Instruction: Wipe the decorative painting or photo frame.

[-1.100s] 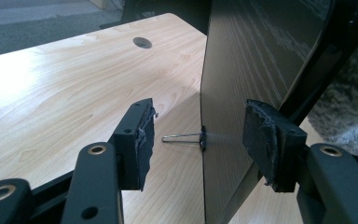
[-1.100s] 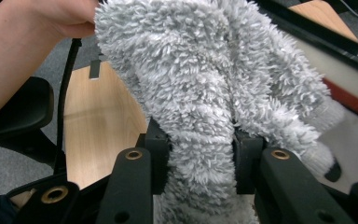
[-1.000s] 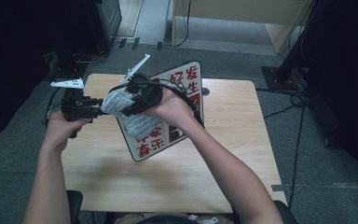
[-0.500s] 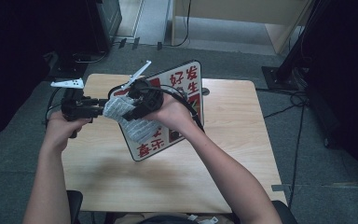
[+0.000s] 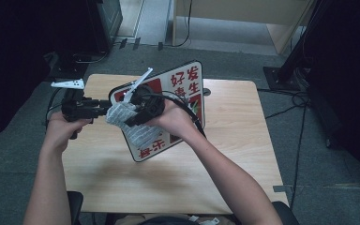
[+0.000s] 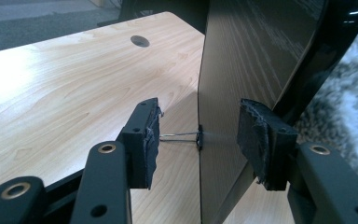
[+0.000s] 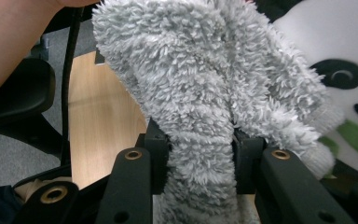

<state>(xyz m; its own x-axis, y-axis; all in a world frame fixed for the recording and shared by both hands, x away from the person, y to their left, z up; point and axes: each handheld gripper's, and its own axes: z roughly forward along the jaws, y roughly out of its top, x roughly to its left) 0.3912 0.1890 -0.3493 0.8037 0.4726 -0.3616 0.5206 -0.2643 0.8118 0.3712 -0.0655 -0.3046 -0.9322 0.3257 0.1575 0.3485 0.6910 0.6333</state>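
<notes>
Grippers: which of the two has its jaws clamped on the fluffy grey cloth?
The right gripper: its jaws squeeze the fluffy grey cloth. The left gripper, jaws just closing, straddles the thin dark board without pressing it.

The right gripper has its jaws pressed on a grey fluffy cloth. Behind it are a wooden table and a panda picture.

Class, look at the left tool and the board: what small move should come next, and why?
Probably finish closing the left tool on the board: its jaws have just been closing and straddle its edge without pressing, while the right tool clamps the grey cloth.
</notes>
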